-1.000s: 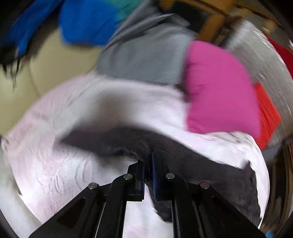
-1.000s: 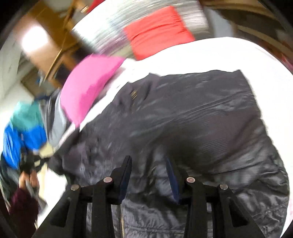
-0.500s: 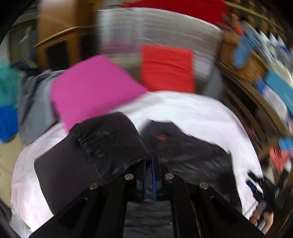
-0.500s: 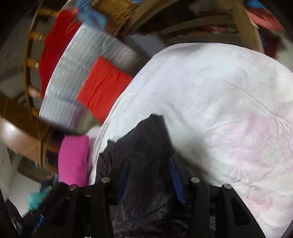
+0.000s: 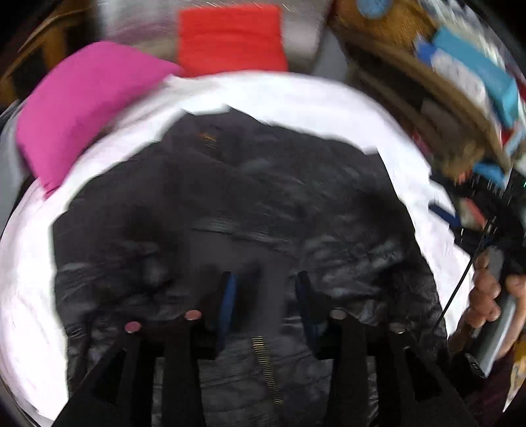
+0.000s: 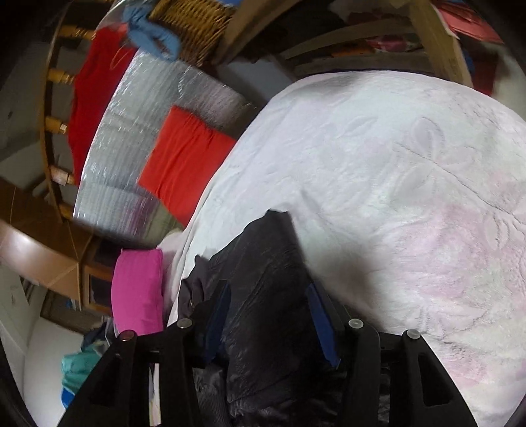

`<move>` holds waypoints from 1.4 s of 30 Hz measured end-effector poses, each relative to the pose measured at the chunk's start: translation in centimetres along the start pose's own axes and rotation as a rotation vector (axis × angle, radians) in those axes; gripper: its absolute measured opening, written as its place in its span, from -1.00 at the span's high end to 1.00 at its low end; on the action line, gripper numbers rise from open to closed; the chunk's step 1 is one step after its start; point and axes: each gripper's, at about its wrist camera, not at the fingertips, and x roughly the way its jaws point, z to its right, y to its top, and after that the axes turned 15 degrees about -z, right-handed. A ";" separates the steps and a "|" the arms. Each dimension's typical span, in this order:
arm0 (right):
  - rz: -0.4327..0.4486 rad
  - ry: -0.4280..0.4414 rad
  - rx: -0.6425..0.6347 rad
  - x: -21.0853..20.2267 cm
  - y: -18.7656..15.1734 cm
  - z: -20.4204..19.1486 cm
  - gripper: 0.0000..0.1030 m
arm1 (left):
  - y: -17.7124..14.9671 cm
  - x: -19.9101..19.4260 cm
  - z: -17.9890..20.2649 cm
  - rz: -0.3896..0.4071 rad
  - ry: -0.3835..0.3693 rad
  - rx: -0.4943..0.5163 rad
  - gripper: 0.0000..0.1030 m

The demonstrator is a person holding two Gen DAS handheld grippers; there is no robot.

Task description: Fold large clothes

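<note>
Beside jacket point(image 5: 263, 197): pink cushion point(image 5: 85, 105)

A white quilted bedspread point(image 6: 411, 170) with faint pink floral patches covers the bed; at its far edge lies a magenta pillow point(image 5: 85, 108), and just beside that an orange-red cushion point(image 5: 230, 37) leans against a silvery padded panel point(image 6: 131, 131); a red garment point(image 6: 95, 85) hangs over a wooden rail point(image 6: 54, 123); a wicker basket point(image 6: 194, 23) sits above the panel with a blue cloth point(image 6: 154, 33) draped at its rim; teal and blue fabric point(image 6: 75, 364) lies low at the left; wooden shelving point(image 6: 430, 39) stands beyond the bed.
</note>
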 end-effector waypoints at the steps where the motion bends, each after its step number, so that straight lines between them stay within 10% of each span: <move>1: -0.012 -0.014 -0.042 0.5 -0.3 -0.9 -0.18 | -0.5 -1.0 -1.6 0.034 0.002 -0.047 -0.03; 8: -0.203 -0.086 -0.449 6.2 -6.2 -9.0 -0.53 | -2.1 -1.6 -14.2 0.129 0.083 -0.464 -0.06; 13: -0.398 -0.009 -0.435 10.2 -8.8 -9.7 -0.53 | -3.0 2.0 -16.6 0.080 0.157 -0.533 -0.03; 23: -0.234 -0.133 -0.861 11.4 -16.8 -15.6 -0.71 | -4.3 4.3 -19.9 0.141 0.018 -0.594 -0.03; 28: -0.168 -0.346 -1.053 15.1 -21.6 -16.6 -0.72 | -5.0 4.1 -21.1 0.150 -0.051 -0.641 -0.03; 30: -0.106 -0.418 -1.043 15.8 -21.4 -16.2 -0.60 | -5.0 3.9 -20.7 0.152 -0.037 -0.628 -0.03; 34: -0.079 -0.368 -0.842 14.1 -17.0 -15.2 0.70 | -5.1 3.5 -20.2 0.155 -0.016 -0.600 -0.03; 42: 0.062 -0.119 -0.334 5.8 -5.4 -8.0 0.59 | -5.6 3.2 -20.8 0.157 -0.028 -0.611 -0.06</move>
